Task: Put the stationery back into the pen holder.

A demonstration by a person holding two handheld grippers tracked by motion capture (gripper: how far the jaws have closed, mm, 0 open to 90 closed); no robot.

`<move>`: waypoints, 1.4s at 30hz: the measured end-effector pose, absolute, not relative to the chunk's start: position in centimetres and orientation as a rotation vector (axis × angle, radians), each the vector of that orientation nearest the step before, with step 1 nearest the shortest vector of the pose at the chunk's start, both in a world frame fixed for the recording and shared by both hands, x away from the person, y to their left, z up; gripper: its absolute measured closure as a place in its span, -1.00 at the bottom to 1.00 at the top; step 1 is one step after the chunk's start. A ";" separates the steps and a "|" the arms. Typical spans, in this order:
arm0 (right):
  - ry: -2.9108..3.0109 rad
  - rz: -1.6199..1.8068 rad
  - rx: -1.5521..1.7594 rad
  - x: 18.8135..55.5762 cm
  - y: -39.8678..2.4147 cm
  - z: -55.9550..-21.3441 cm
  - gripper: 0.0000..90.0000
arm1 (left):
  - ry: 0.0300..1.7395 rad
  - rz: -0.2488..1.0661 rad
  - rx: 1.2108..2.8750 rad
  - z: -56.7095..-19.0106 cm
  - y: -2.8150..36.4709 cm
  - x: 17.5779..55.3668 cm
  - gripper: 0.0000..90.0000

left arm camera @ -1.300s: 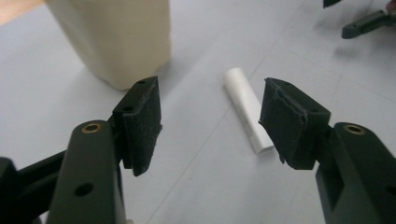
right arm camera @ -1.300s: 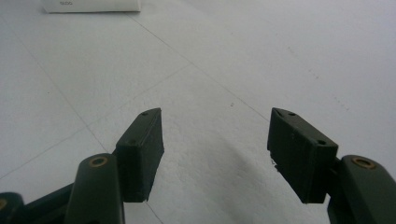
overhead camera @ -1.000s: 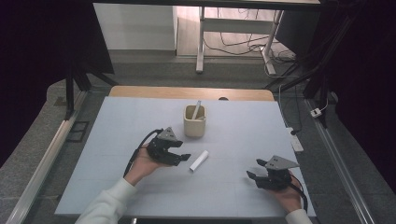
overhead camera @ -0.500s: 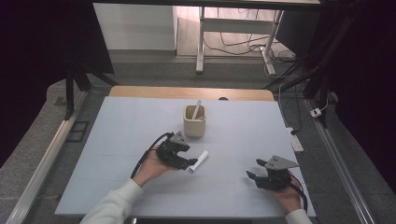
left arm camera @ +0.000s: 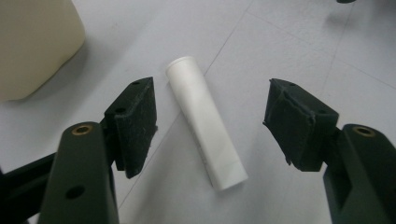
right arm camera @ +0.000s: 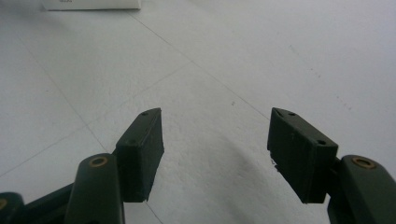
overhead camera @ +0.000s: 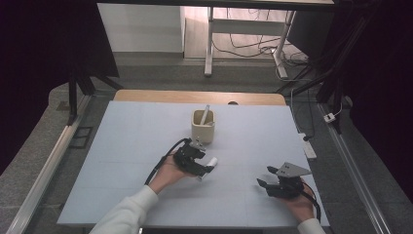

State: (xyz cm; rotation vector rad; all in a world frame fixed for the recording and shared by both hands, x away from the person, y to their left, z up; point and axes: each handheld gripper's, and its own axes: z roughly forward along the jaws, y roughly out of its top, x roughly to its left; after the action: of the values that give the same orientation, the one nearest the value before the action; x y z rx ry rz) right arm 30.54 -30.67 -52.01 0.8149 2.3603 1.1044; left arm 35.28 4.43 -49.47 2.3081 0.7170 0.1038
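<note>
1. White tube (left arm camera: 207, 122) lay flat on the pale table (overhead camera: 122, 146), between the left gripper's (left arm camera: 210, 119) wide-spread jaws, neither pad touching it.
2. Those jaws had just been opening further.
3. Beige cup (overhead camera: 203, 126) stood near.
4. Right gripper (right arm camera: 215, 149) gaped, holding nothing.

The white tube (left arm camera: 206, 122) is a plain, smooth cylinder lying flat on the pale table (overhead camera: 126, 146), untouched. It rests at a slant just in front of the cream cup (overhead camera: 203, 126), with one round end turned toward it.
</note>
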 end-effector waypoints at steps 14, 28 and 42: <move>2.361 1.093 0.812 30.6 -30.7 -52.0 -0.21 | 0.751 0.140 2.369 -50.9 2.1 36.4 -0.33; 2.364 1.086 0.817 30.6 -30.7 -52.1 -0.21 | 0.738 0.160 2.409 -51.9 1.3 36.9 0.13; 2.359 1.083 0.806 30.6 -30.8 -52.0 -0.21 | 0.728 0.203 2.411 -52.0 1.1 36.7 0.48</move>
State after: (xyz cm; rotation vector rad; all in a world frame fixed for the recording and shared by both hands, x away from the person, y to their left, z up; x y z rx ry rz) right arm 30.59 -30.76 -52.02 0.8056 2.3594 1.0834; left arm 36.72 1.07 -51.97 2.4113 0.7275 0.2031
